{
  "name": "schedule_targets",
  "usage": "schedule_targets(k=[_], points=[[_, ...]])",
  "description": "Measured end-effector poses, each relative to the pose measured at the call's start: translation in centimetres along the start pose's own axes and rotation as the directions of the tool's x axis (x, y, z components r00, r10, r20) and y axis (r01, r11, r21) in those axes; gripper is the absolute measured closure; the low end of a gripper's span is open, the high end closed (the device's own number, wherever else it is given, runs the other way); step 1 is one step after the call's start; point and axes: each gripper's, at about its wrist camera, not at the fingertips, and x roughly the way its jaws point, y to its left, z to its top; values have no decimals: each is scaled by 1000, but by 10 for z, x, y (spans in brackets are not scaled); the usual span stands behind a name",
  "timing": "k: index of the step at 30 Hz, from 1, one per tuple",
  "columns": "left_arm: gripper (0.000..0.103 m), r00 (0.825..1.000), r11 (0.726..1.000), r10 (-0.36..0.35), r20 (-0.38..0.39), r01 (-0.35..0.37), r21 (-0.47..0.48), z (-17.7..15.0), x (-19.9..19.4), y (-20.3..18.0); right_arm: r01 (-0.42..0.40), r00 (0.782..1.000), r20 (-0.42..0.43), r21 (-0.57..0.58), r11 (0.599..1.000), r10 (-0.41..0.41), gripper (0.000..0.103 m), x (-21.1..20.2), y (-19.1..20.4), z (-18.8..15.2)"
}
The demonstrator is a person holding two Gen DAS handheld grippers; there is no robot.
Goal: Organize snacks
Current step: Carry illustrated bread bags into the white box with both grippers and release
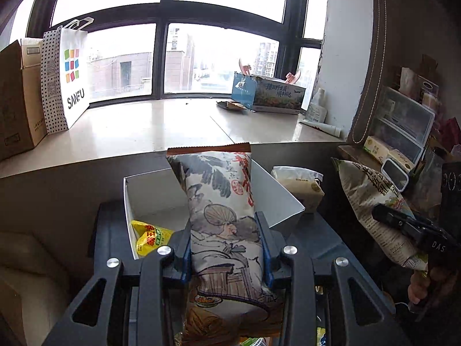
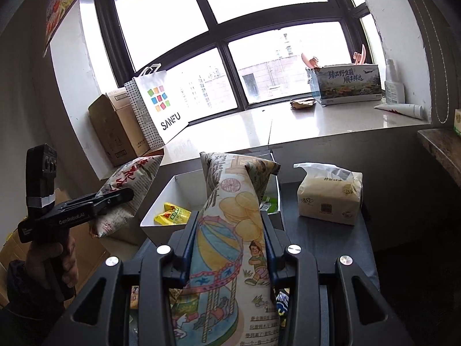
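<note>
My left gripper [image 1: 226,248] is shut on a snack bag with an ink drawing of a figure [image 1: 222,216], held upright above the near edge of a white open box [image 1: 144,190]. My right gripper [image 2: 229,248] is shut on a chip bag with a carousel print [image 2: 233,245], held upright just in front of the same box [image 2: 167,199]. Yellow snack packets [image 1: 149,238] lie in the box's bottom; they also show in the right wrist view [image 2: 171,216]. Each gripper shows in the other's view, the right one [image 1: 409,227] and the left one [image 2: 92,207], holding its bag.
The box stands on a dark table [image 2: 317,236] with a tissue pack [image 2: 328,196] to its right. Behind is a pale windowsill [image 1: 149,132] bearing a cardboard box [image 1: 17,101], a SANFU paper bag [image 1: 66,77] and a printed carton [image 1: 268,95]. Cluttered shelves [image 1: 403,127] stand at right.
</note>
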Motion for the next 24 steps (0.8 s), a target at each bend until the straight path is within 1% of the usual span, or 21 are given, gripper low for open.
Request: schedule_targets(k=[2, 3, 4, 6, 7, 10, 13, 15, 16, 17, 18, 19, 20, 22, 24], points=[[63, 999, 999, 40, -31, -40, 1, 15, 19, 6, 1, 1000, -13, 18, 1000, -1, 61, 26, -3, 21], [63, 996, 998, 68, -54, -68, 6, 21, 32, 10, 5, 999, -33, 24, 1000, -4, 61, 42, -5, 31], [63, 994, 996, 82, -69, -83, -16, 26, 44, 17, 19, 998, -59, 28, 999, -18, 61, 60, -6, 39], [63, 991, 994, 70, -111, -78, -73, 33, 69, 32, 56, 993, -101, 17, 998, -54, 61, 94, -8, 50], [63, 988, 992, 80, -128, -92, -89, 35, 81, 36, 74, 990, -124, 0, 997, -74, 61, 110, -8, 54], [63, 979, 987, 114, -166, -131, -92, 39, 107, 45, 121, 975, -181, -41, 992, -127, 61, 153, -11, 63], [62, 969, 984, 135, -209, -156, -90, 45, 126, 49, 157, 961, -222, -47, 987, -163, 61, 183, -17, 75], [59, 965, 978, 159, -209, -182, -99, 49, 132, 51, 159, 958, -235, -32, 987, -162, 61, 196, -20, 83], [54, 960, 972, 179, -216, -207, -111, 51, 135, 54, 156, 959, -238, -18, 988, -155, 60, 200, -21, 86], [33, 954, 967, 197, -227, -227, -118, 54, 137, 56, 159, 957, -244, -4, 987, -155, 57, 204, -23, 88], [6, 950, 963, 213, -228, -244, -116, 55, 138, 57, 170, 957, -241, 11, 985, -163, 51, 208, -24, 91], [0, 950, 960, 233, -210, -259, -107, 56, 136, 56, 177, 957, -237, 29, 984, -165, 23, 210, -24, 93], [0, 949, 958, 248, -193, -270, -96, 56, 133, 54, 175, 959, -231, 43, 984, -161, 0, 211, -24, 95], [0, 954, 963, 238, -182, -256, -82, 56, 128, 52, 169, 965, -209, 36, 985, -158, 0, 207, -21, 96], [0, 954, 962, 245, -174, -262, -80, 53, 121, 53, 182, 964, -203, 38, 983, -170, 0, 202, -20, 96]])
